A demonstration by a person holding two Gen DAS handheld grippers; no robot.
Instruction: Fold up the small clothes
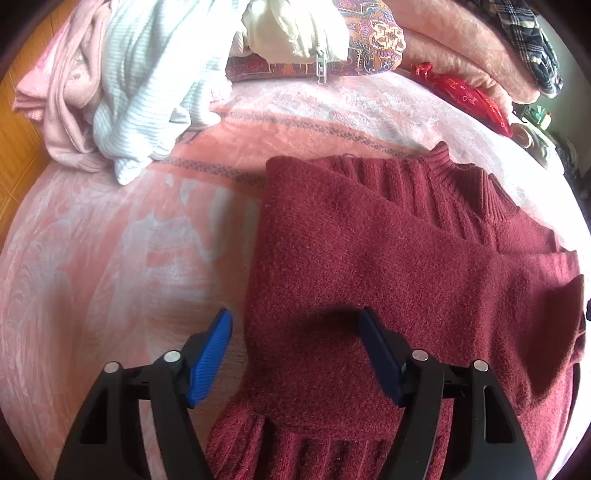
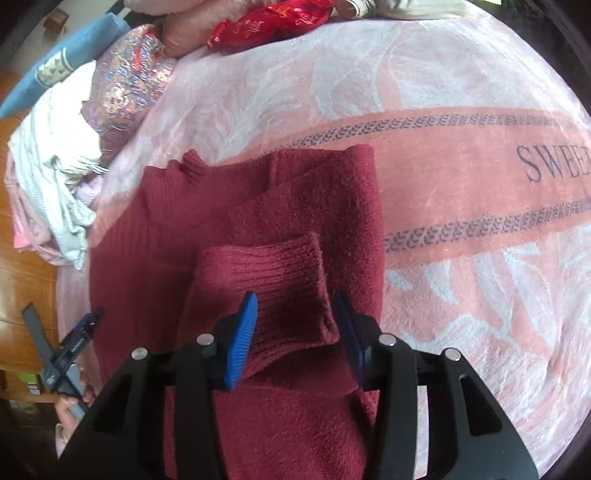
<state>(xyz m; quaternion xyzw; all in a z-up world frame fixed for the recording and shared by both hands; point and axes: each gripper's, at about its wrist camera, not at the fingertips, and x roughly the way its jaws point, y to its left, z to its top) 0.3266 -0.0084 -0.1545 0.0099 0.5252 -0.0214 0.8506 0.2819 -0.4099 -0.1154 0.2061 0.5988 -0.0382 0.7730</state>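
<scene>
A: Sweater (image 1: 388,258) lies on the blanket (image 2: 461,155), sleeves folded in. Both tongs, left gripper (image 1: 295,354) and right gripper (image 2: 295,332), are open, holding nothing
B: The cuff (image 2: 266,280) may unfold if a pad catches it

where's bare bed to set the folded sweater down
Free: blanket right of the maroon sweater, around the SWEET lettering; also the patch left of it below the clothes pile. Crowded: far edge, with patterned cushion and red pouch.
</scene>
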